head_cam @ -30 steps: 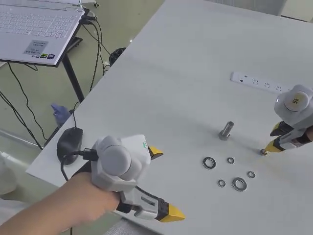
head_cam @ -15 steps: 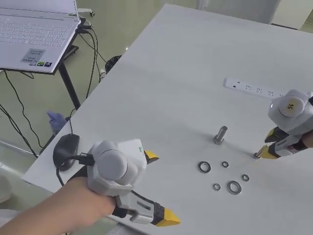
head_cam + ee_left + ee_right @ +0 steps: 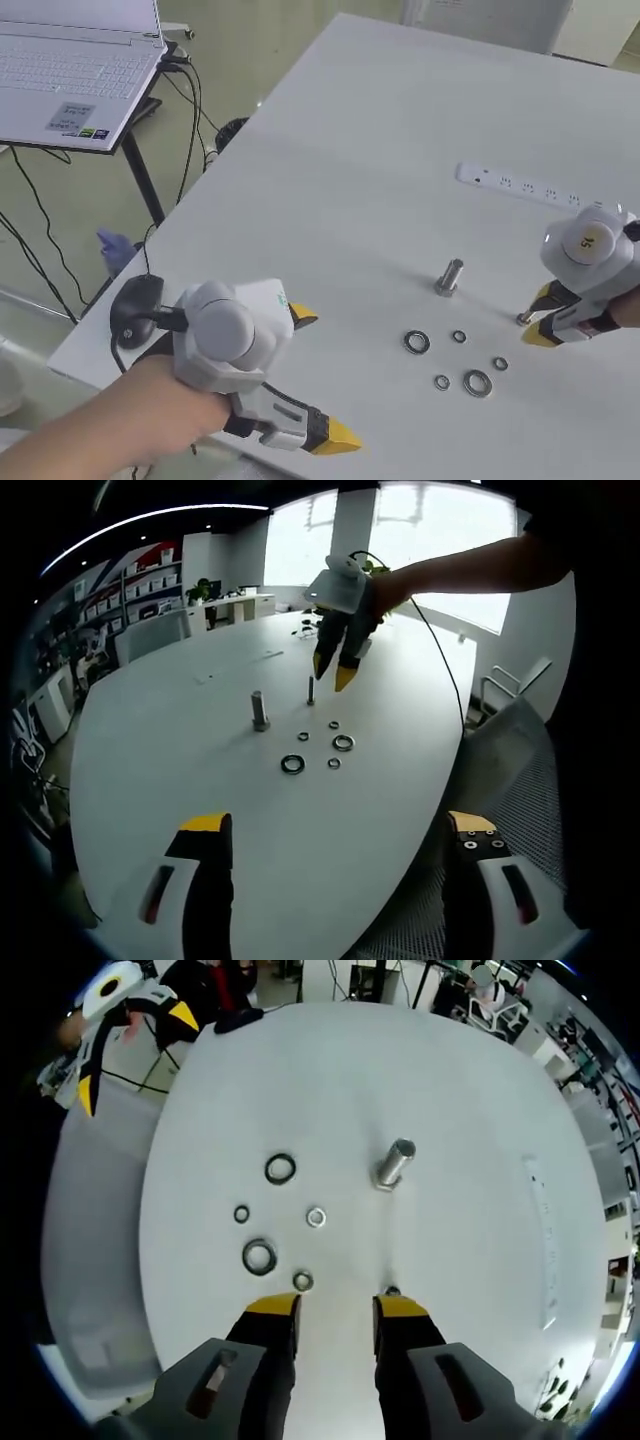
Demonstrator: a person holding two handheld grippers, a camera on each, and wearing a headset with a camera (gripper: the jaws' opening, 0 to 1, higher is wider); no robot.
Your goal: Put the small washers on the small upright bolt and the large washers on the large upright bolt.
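The large upright bolt [image 3: 450, 275] [image 3: 395, 1163] [image 3: 259, 710] stands mid-table. Right of it is the thin small upright bolt [image 3: 523, 318] [image 3: 392, 1290] [image 3: 310, 690]. My right gripper [image 3: 540, 315] [image 3: 337, 1305] [image 3: 335, 675] is open, holds nothing, and has its tips just beside the small bolt. Loose washers lie flat in front of the bolts: two large washers [image 3: 417, 342] [image 3: 478, 383] [image 3: 280, 1169] [image 3: 259, 1256] and three small washers [image 3: 459, 337] [image 3: 500, 364] [image 3: 441, 382] [image 3: 303, 1281]. My left gripper [image 3: 320, 378] [image 3: 338, 825] [image 3: 130, 1020] is open and empty over the table's near left edge.
A white power strip [image 3: 520, 187] lies beyond the bolts. Off the table's left edge are a laptop [image 3: 70, 60] on a stand, hanging cables and a black mouse [image 3: 135, 300]. The table edge [image 3: 230, 180] runs diagonally at left.
My right gripper has sunk slightly, so the small bolt now sits level with the gap between its tips instead of at the lower tip. The left gripper has barely moved.
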